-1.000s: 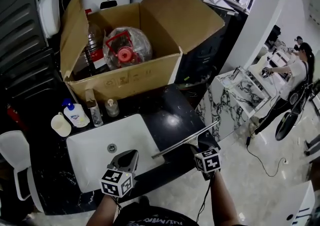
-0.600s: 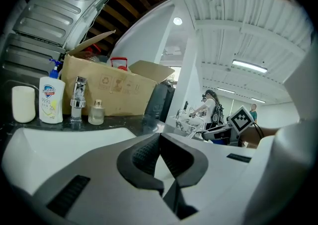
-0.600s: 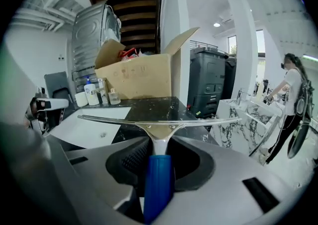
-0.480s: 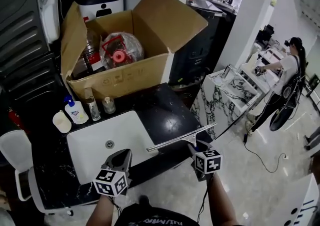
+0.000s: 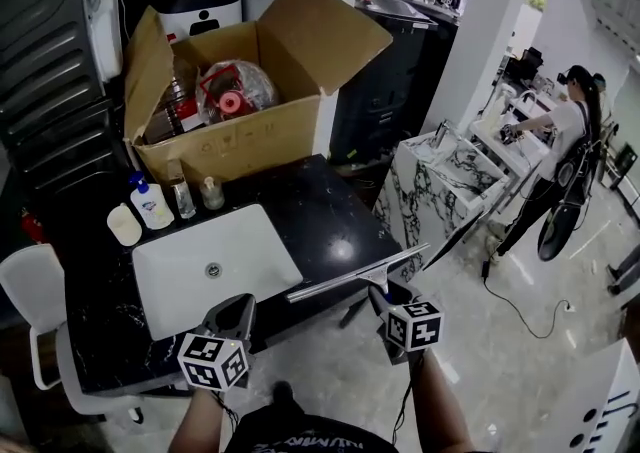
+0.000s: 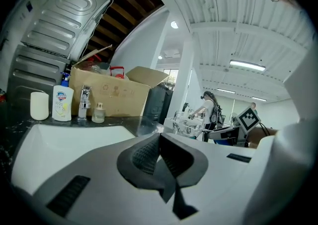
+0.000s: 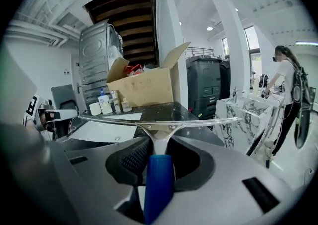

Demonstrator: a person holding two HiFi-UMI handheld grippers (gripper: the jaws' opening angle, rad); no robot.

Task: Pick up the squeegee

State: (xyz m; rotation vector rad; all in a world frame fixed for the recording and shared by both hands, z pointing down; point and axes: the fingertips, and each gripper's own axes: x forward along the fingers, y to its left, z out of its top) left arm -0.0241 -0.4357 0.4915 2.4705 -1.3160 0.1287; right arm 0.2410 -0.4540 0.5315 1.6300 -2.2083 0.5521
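1 of the 2 claws carries the task's thing. The right claw (image 5: 385, 293) is closed on the squeegee (image 5: 356, 272), its pads pinching the blue handle (image 7: 159, 182), with the metal blade (image 7: 159, 119) running crosswise just ahead of the jaws. The left claw (image 5: 236, 309) has its jaws together on nothing and hangs at 6 o'clock of the white sink (image 5: 150, 286).

The grasp looks made, and the squeegee appears to hang clear of the black surface (image 5: 320, 211) rather than rest on it. The pick-up therefore reads as essentially done. At most, it still has to be carried fully away from the edge.

The blade's left end lies over the front edge of the surface, at about 4 o'clock of the sink. Its right end reaches past the surface's front right corner toward the marble stand (image 5: 440, 181), which sits at 1 o'clock of the right claw and near it. A sideways swing that way would likely be tight.

The cardboard box (image 5: 240, 131) at 12 o'clock of the sink and the soap bottle (image 5: 150, 206) at 10 o'clock are well apart from both claws. Open floor (image 5: 480, 361) lies from 3 to 5 o'clock of the right claw, crossed only by a cable (image 5: 515, 303).
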